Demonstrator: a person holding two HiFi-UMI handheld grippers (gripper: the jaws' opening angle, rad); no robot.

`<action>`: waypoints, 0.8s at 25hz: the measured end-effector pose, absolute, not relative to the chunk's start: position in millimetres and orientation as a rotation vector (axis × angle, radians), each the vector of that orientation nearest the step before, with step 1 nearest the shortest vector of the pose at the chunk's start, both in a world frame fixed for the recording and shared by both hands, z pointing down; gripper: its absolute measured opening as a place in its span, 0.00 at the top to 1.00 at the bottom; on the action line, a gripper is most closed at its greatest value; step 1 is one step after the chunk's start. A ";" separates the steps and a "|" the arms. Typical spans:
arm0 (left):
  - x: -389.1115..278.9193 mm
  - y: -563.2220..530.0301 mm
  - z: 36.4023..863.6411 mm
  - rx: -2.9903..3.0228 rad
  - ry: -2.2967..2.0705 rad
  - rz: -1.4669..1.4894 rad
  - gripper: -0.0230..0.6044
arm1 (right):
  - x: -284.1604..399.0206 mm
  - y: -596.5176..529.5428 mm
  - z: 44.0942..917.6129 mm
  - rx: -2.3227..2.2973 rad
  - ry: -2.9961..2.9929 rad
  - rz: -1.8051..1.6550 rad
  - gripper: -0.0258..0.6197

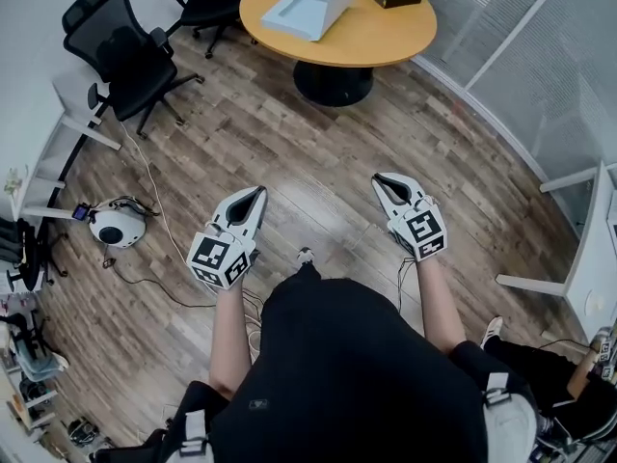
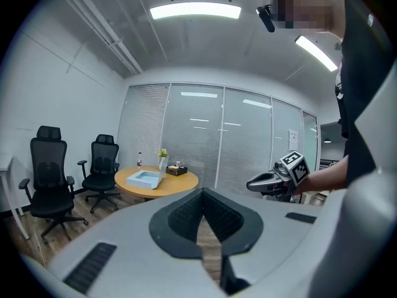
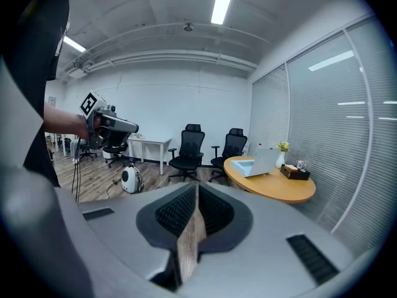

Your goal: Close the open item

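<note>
Both the left claw and right claw are shut, holding nothing. Top middle, the blue box looks light; push its stiff lid down by the edge

Far left stand two black chairs, farther off one round table bearing one open box, near left one white device.

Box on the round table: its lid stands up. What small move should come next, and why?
Probably a step toward the table, carrying both grippers to the box: its lid stands raised, while the left gripper and right gripper are shut, empty, over the floor, well short of the table.
</note>
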State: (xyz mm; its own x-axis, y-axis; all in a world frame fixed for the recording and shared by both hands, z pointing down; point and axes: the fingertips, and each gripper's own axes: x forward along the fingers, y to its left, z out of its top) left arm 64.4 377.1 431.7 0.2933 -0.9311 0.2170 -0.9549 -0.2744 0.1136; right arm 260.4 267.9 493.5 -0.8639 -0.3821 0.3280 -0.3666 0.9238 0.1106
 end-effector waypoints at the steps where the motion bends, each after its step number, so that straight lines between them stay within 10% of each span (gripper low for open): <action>1: 58.4 373.1 432.5 2.347 -1.729 0.157 0.96 | 255.7 266.0 493.7 0.561 -2.732 -0.063 0.94; 20: -8.3 333.2 448.4 2.421 -1.581 0.162 0.96 | 205.6 252.3 506.7 0.717 -2.657 -0.019 0.94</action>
